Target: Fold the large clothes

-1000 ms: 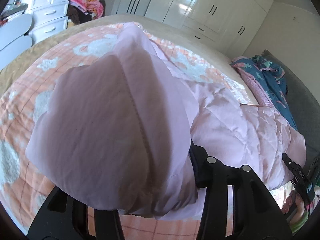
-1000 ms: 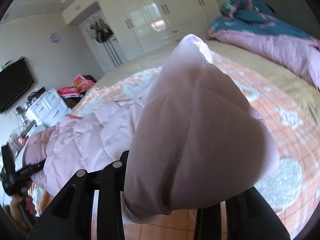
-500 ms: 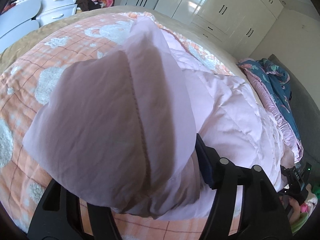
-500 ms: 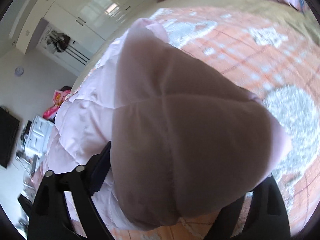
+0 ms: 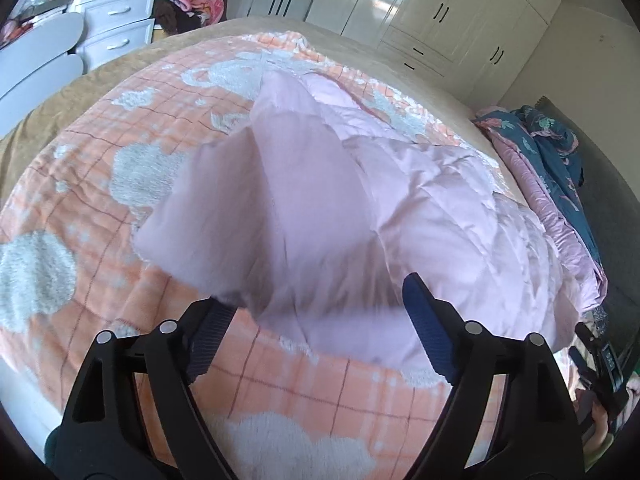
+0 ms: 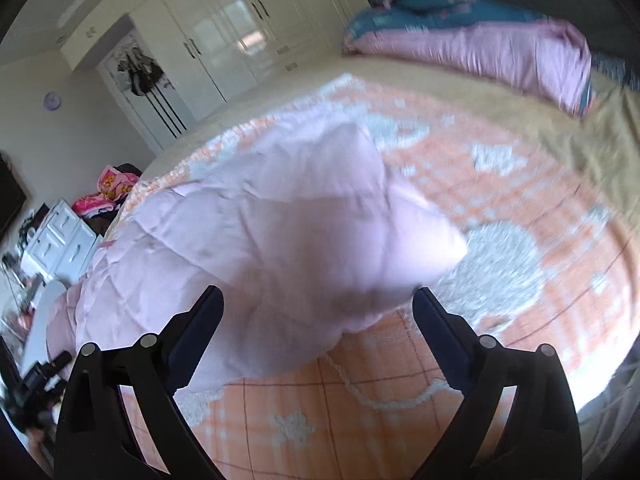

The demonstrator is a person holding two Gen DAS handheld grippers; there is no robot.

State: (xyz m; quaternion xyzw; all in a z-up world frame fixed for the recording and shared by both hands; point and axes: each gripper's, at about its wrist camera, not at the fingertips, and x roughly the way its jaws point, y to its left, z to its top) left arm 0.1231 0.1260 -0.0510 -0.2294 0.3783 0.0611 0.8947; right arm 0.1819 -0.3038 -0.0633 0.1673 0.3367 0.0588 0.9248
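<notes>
Evidently a fold is just being let go: the pink quilted garment [image 5: 420, 200] is lying on the orange checked blanket [image 5: 100, 208] spread over the bed [image 5: 100, 76], its bulk bunching toward the bed's near edge, between the two grippers. The left gripper [image 5: 316, 316] is opening its jaws, and the flap of pink fabric is sitting loose between them, with no pad pressing on it. The right gripper [image 6: 316, 312] is opening too, its jaws standing wide on either side of the other flap, which is blurring as if dropping free.

As a judgement, one fold is being laid down on both sides at once, so the task is looking partly done rather than finished. The garment is reading as a puffy, uneven heap, not a flat packet; its edges are not lining up, and one end is trailing toward the bed's far side. What seems left is flattening the released flaps, at least one more fold across, and squaring the bundle.
</notes>
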